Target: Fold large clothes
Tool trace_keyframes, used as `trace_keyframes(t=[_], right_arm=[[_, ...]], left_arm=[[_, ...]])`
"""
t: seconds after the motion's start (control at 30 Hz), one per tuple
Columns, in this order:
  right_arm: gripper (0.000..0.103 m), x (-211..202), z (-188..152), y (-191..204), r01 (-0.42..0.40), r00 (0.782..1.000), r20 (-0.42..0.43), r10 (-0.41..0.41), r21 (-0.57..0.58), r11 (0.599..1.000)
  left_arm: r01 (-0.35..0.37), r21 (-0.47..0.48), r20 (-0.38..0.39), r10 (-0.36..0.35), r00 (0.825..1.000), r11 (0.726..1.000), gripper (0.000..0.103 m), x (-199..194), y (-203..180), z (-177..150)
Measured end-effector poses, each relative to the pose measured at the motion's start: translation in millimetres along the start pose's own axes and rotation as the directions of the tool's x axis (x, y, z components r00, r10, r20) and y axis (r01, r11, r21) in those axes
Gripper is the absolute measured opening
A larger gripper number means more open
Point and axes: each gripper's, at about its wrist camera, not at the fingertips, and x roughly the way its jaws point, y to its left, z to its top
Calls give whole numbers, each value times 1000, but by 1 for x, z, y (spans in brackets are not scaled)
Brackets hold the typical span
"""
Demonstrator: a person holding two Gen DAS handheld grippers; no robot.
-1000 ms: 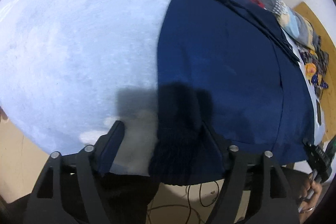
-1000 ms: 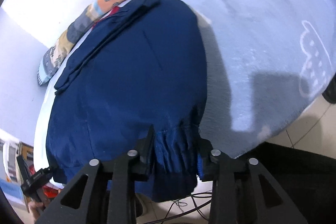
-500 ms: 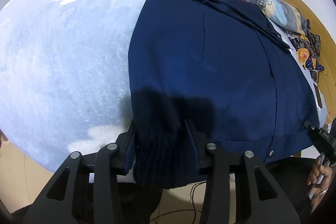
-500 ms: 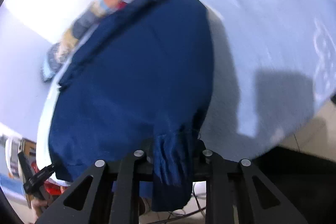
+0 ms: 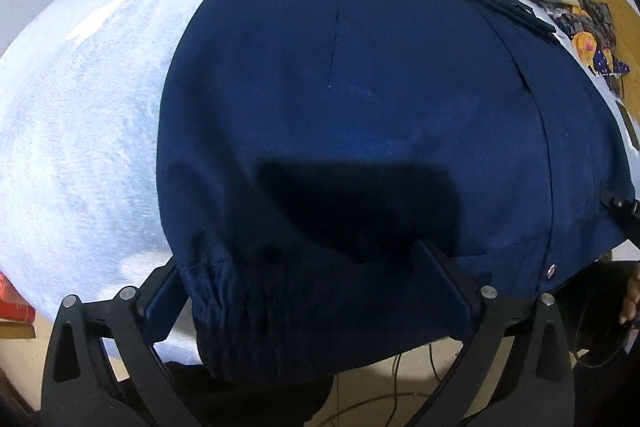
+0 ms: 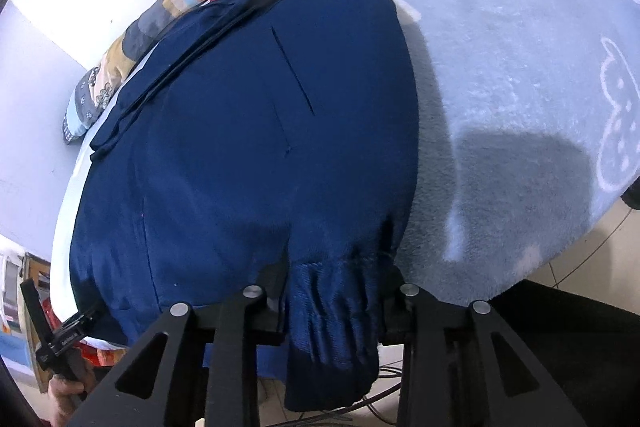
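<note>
now the navy jacket [image 5: 380, 99] lies spread flat on the pale blue blanket [image 5: 80, 131] of the bed, its gathered elastic hem hanging over the near edge and its collar end toward the wall. the left hand-held gripper [image 5: 308, 291] stands wide, its two fingers set well apart on either side of the ruched hem, which lies between them; whether the pads touch the cloth cannot be told. the right hand-held gripper [image 6: 334, 301] is narrow and pinches a bunched stretch of the same hem, the fabric crumpled into vertical pleats and drooping below the fingers. a straight seam line runs down the smooth dark panel, and a snap stud [image 5: 551, 269] shows near the lower corner. beyond the jacket a patchwork quilt [image 6: 168, 11] lies along the wall.
</note>
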Motion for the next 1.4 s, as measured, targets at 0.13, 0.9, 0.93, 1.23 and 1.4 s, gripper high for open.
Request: trace_keyframes(t=[0.13, 0.9, 0.93, 1.23, 1.4], right_arm=[[33, 1, -3, 3, 11, 1000, 8, -11, -8, 1000], [14, -66, 3, -9, -311, 940, 180, 289, 108, 944], [14, -70, 2, -8, -327, 933, 195, 304, 102, 939], [14, -117, -15, -2, -417, 885, 243, 396, 36, 908], [14, -144, -26, -2, -442, 873, 236, 427, 10, 897]], left_arm=[[-3, -14, 30, 3, 1000, 1000, 103, -2, 1, -4], [122, -72, 249, -101, 963, 990, 21, -89, 19, -19], [125, -70, 253, -104, 962, 990, 21, -92, 19, -21], [170, -80, 300, -139, 944, 982, 21, -127, 26, -38], [196, -99, 343, -152, 927, 976, 21, -154, 36, -40]])
